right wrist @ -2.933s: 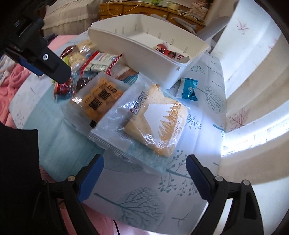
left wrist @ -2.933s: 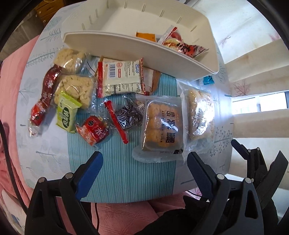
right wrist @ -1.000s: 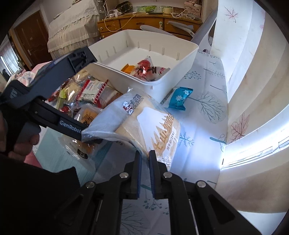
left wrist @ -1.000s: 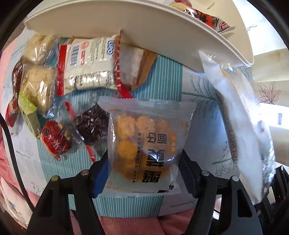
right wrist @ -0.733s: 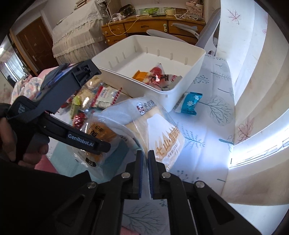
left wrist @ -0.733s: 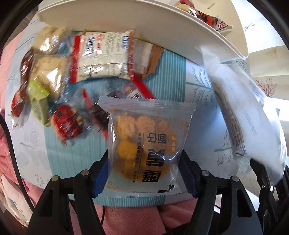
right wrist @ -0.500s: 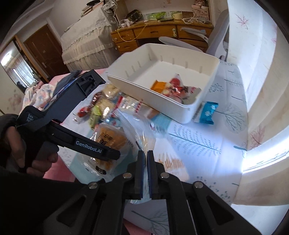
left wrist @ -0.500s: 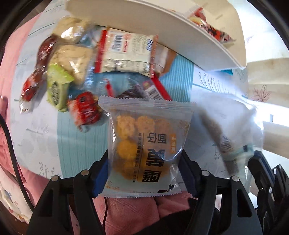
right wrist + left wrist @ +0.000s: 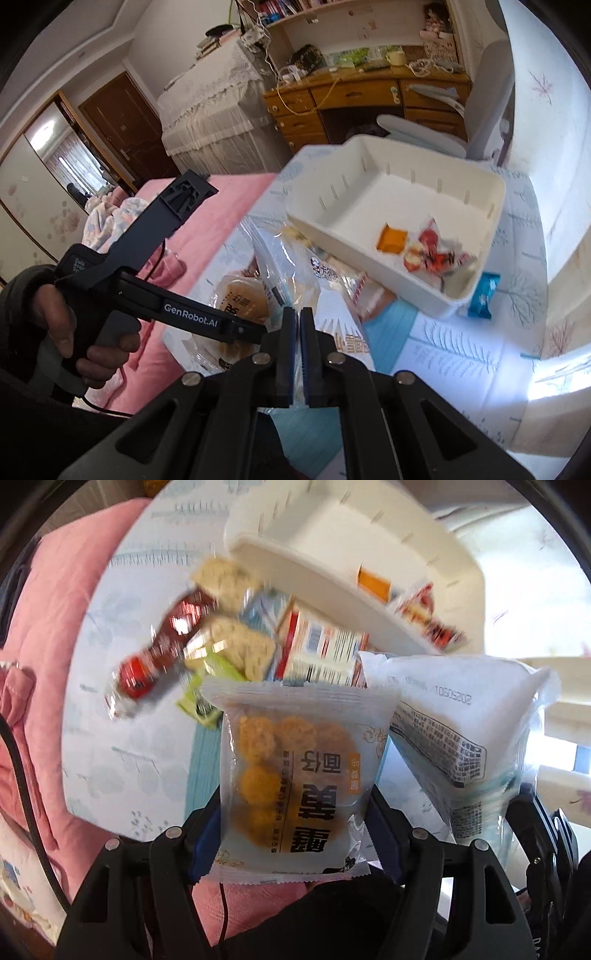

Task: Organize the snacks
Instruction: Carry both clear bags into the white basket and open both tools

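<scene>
Surface (image 9: pixel 461 354) with pale tree-print cloth and a teal striped panel, a pink bed (image 9: pixel 207 221) alongside. White bin (image 9: pixel 495 221) sits on the cloth; an orange packet (image 9: pixel 391 239) and a red-and-white wrapper (image 9: pixel 436 254) lie inside it. A blue sachet (image 9: pixel 482 295) lies on the cloth just beside the bin's near corner.

Loose snacks bunched against the bin's long wall, blurred: red-and-white pack (image 9: pixel 321 653), two pale cracker packs (image 9: pixel 232 646), a dark red wrapper (image 9: pixel 162 646), a green one (image 9: pixel 207 686).

Left hand-held gripper (image 9: pixel 295 808) pinches the bun packet (image 9: pixel 295 771) across its width, packet upright and clear of the cloth. Right hand-held gripper (image 9: pixel 297 350), fingers pressed nearly together, clamps the edge film of the clear bread bag (image 9: pixel 461 731), hanging just beside the bun packet. A hand (image 9: pixel 70 332) grips the left handle.
</scene>
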`<state>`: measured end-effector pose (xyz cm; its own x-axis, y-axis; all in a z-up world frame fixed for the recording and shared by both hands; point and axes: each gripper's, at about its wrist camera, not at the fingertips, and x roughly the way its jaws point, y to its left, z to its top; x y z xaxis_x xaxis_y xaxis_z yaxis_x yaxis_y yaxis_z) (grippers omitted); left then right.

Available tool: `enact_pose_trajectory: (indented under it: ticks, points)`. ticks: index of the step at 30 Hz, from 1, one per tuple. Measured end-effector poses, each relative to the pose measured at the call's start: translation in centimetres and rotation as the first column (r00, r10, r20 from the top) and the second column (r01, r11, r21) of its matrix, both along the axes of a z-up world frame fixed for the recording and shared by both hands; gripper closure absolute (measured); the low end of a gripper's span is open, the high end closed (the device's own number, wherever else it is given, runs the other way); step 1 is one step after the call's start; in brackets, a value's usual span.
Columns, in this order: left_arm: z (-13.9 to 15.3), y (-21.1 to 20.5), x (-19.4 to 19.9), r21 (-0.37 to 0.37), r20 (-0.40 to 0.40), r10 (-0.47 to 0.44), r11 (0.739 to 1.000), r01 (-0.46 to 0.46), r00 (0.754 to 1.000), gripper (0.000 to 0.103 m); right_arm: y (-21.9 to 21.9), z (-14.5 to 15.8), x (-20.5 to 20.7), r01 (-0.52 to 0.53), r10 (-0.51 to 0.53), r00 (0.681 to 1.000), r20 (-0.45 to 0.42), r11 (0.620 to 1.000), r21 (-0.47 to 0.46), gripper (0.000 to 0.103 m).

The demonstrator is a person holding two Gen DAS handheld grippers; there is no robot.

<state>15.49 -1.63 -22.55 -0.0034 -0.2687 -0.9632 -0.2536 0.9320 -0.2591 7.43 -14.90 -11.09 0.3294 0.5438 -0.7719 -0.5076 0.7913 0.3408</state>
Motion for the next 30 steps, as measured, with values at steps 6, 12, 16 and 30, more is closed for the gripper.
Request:
enact_pose_trajectory:
  ticks: [6, 12, 16, 30]
  points:
    - [4.8, 3.4, 2.0, 0.0, 0.105, -0.015, 1.0, 0.015, 0.994, 0.034, 1.8, 2.9, 2.7, 0.014, -0.015, 0.998, 0.068, 1.0, 0.024, 0.1]
    - [8.1, 5.6, 5.0, -0.012, 0.181, -0.033, 0.999, 0.036, 0.983, 0.034, 2.3, 4.4, 5.5, 0.061, -0.064, 0.991, 0.119, 0.998, 0.029, 0.1]
    - [8.7, 6.1, 7.6, -0.018, 0.214, -0.045, 0.999, 0.05, 0.976, 0.034, 2.4, 4.5, 7.7, 0.1, -0.103, 0.986, 0.132, 0.995, 0.023, 0.1]
    - [7.6, 5.2, 15.4, -0.034, 0.292, -0.097, 0.993, 0.112, 0.951, 0.033, 0.8, 1.9, 13.3, 0.241, -0.236, 0.967, 0.098, 0.97, -0.039, 0.1]
